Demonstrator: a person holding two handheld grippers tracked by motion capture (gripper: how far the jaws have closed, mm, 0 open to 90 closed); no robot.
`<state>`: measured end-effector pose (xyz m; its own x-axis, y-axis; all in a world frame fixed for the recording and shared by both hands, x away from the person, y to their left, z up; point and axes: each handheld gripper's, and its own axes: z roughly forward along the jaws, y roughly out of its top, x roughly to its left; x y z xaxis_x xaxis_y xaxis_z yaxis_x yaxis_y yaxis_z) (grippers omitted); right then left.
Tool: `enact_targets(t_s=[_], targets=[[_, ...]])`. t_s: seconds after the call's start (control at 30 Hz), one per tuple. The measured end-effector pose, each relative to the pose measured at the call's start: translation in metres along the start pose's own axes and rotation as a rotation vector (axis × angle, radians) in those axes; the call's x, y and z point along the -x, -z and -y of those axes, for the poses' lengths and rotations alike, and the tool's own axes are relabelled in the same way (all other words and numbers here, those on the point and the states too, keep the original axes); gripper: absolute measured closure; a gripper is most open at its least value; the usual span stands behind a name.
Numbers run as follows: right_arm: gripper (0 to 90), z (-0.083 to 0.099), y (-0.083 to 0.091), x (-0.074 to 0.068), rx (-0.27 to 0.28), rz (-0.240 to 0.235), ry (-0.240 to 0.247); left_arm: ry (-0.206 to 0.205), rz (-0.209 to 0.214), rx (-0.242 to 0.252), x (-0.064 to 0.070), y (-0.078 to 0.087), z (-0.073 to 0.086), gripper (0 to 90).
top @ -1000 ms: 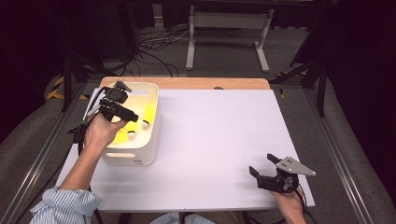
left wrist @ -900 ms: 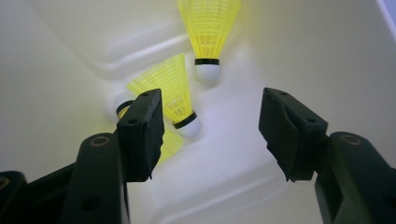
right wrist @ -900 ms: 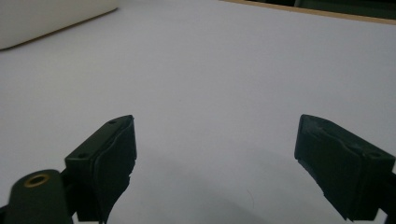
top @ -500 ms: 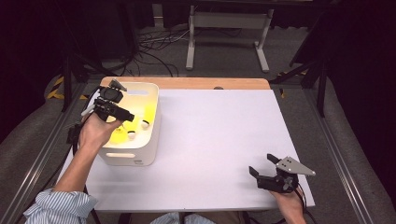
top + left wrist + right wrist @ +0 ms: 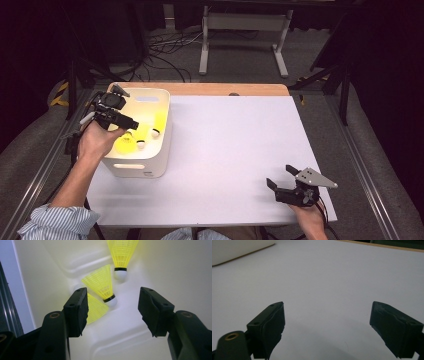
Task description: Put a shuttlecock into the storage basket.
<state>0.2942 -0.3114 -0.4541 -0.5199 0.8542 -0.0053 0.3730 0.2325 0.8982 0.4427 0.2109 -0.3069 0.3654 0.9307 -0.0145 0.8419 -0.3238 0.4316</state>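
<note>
Clearly the work is in the white bin [image 5: 150, 162] at the table's [image 5: 235, 150] left edge, where three yellow shuttlecocks [image 5: 101, 283] lie on the floor of it. The left gripper [image 5: 112, 307] hangs over the bin's left rim with its jaws apart and nothing between them, aimed at the middle shuttlecock, whose white cork [image 5: 112, 302] points down and right in the left gripper view. A second one lies partly behind the left jaw; a third [image 5: 121, 252] lies farther off.

These should weigh almost nothing, and the plastic skirt likely flexes and springs back, so a squeeze there could flick it away. The cork, or the dark band just above it, looks the firmer hold.

The right gripper [image 5: 282, 182] rests near the table's near right corner, jaws wide apart, empty.
</note>
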Motion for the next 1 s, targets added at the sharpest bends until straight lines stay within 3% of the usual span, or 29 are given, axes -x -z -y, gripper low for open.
enact_targets(t_s=[1.0], targets=[[13.4,0.0,0.0,0.0,-0.002,-0.004,-0.004,0.043,-0.011,0.002,-0.021,0.014,0.01,43.2]])
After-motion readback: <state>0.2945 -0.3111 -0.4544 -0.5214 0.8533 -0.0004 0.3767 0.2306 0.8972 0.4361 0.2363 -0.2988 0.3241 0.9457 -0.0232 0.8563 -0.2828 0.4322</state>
